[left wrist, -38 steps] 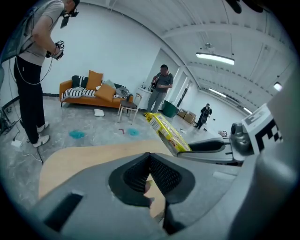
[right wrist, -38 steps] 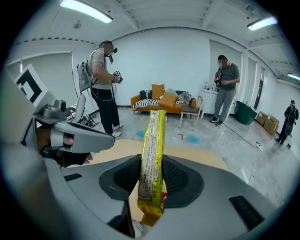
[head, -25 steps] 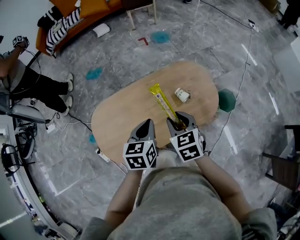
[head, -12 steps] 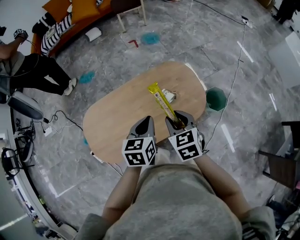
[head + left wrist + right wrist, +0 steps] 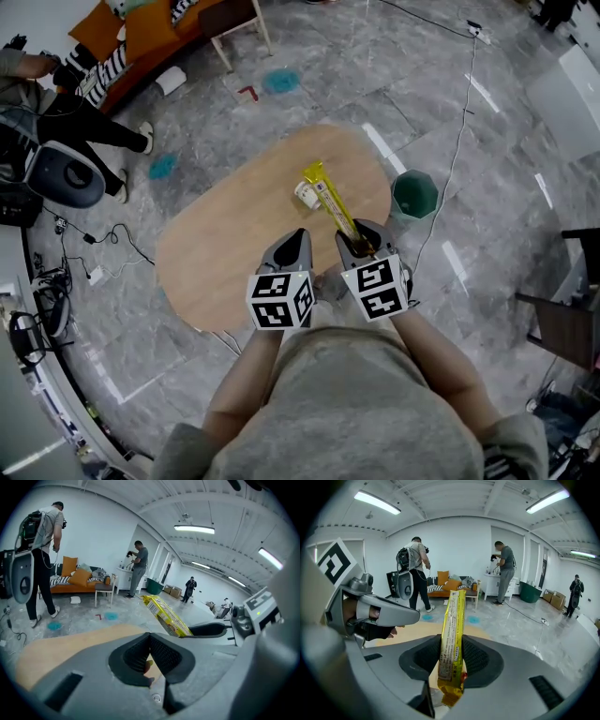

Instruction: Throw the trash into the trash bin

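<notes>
Moved nearer green trash bin (image 5: 413,194): right gripper (image 5: 361,246) pinching yellow snack wrapper (image 5: 330,202) for disposal; left gripper (image 5: 295,239) closed, empty.

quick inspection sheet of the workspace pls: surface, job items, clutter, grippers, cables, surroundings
surface: oval wooden table, on a grey marble floor
job's things: yellow wrapper clamped in the right gripper, sticking out over the table; green trash bin on the floor at the table's far end
clutter: small white cup on the table by the wrapper's tip
grippers: left gripper shut, empty; right gripper shut on the wrapper
cables: white cable on the floor past the bin; dark cables at left
surroundings: orange sofa, person nearby
</notes>
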